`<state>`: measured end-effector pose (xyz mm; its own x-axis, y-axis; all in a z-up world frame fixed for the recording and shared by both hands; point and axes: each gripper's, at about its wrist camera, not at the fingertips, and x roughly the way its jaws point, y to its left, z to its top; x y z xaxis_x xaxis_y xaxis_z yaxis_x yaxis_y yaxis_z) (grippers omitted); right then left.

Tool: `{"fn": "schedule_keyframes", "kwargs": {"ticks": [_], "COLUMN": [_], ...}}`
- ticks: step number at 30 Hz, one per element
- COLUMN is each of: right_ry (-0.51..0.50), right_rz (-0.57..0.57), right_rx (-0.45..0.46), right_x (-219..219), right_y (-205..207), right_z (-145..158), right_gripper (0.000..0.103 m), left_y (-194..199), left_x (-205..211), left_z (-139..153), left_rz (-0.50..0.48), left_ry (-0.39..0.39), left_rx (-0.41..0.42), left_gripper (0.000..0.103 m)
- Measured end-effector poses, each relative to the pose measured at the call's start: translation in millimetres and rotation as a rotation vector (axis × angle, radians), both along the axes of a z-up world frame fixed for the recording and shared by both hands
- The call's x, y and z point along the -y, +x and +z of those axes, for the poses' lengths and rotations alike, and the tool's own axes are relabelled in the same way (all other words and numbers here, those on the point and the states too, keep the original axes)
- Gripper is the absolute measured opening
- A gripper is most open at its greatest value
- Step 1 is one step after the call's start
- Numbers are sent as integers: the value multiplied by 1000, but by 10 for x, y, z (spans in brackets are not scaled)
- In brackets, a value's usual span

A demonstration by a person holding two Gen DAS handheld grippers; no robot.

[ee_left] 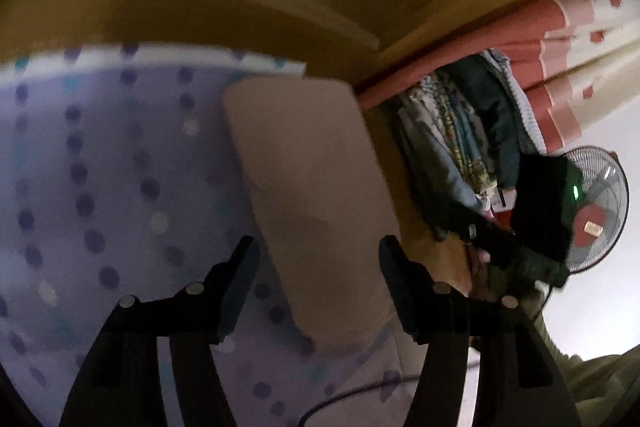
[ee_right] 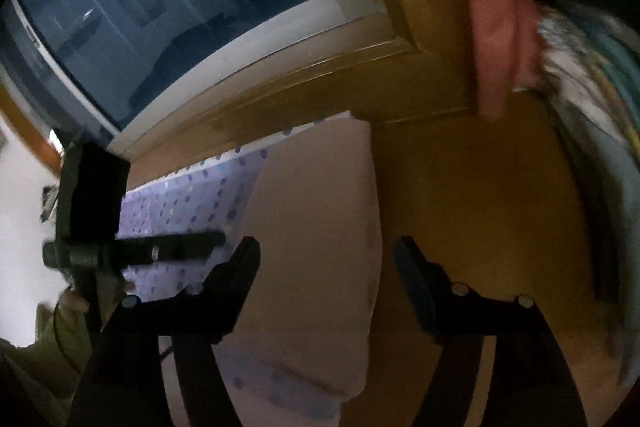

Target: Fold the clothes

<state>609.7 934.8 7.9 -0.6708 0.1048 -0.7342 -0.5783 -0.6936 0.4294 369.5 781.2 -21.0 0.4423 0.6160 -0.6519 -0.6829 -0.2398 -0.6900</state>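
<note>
Left gripper (ee_left: 318, 261): black two-finger tool, nearest the left wrist lens; fingers spread wide, nothing pinched, pads clear of the cloth below.
Right gripper (ee_right: 326, 259): same black build, nearest the right wrist lens; fingers likewise spread, nothing between the pads.
Folded garment (ee_left: 308, 187): the task's thing; plain beige-pink cloth, folded into a long flat rectangle with rounded corners and a smooth top face; no print, seam detail lost to blur.
Garment, place: lying on the dotted sheet (ee_left: 100, 167), along the sheet's edge nearest the wooden surface (ee_right: 460, 227); both grippers hang over its near end.
Dotted sheet: pale lilac with rows of purple, teal and white dots, white border at the far edge.
Wooden surface: yellow-brown, just beside the garment on the side away from the sheet.
Clothes pile (ee_left: 460, 147): mixed patterned and dark fabrics, beyond the wooden surface from the garment.
Curtain (ee_left: 560, 47): red and cream, above the clothes pile.
Fan (ee_left: 600, 211): standing, wire guard, red hub with a small pale label; writing too blurred to read.
Window (ee_right: 160, 7): dark glass, white frame, beyond the far end of the garment.
Sleeve (ee_right: 36, 343): olive, beside the left gripper's handle.
Brands or legible text: cannot tell.
</note>
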Motion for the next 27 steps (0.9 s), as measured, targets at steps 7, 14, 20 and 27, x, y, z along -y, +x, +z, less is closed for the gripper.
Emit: {"fn": "schedule_keyframes", "kwargs": {"ticks": [7,14,20,27], "right_ry": [-93,-71,-21,-14], "right_rz": [105,106,115,290], "right_rx": [51,0,-75,-153], "right_x": [-116,70,277,546], "right_y": [-438,-547,-473,-515], "right_z": [-312,-463,-283,220], "right_gripper": [71,62,37,37], "left_y": [156,266,313,502], "left_x": [-79,-218,-159,240], "left_z": [-178,-127,52,504], "left_rz": [-25,-41,-68,-69], "left_ry": [0,26,61,118], "left_rx": [77,-11,-39,-136], "left_gripper": [67,73,69,69]}}
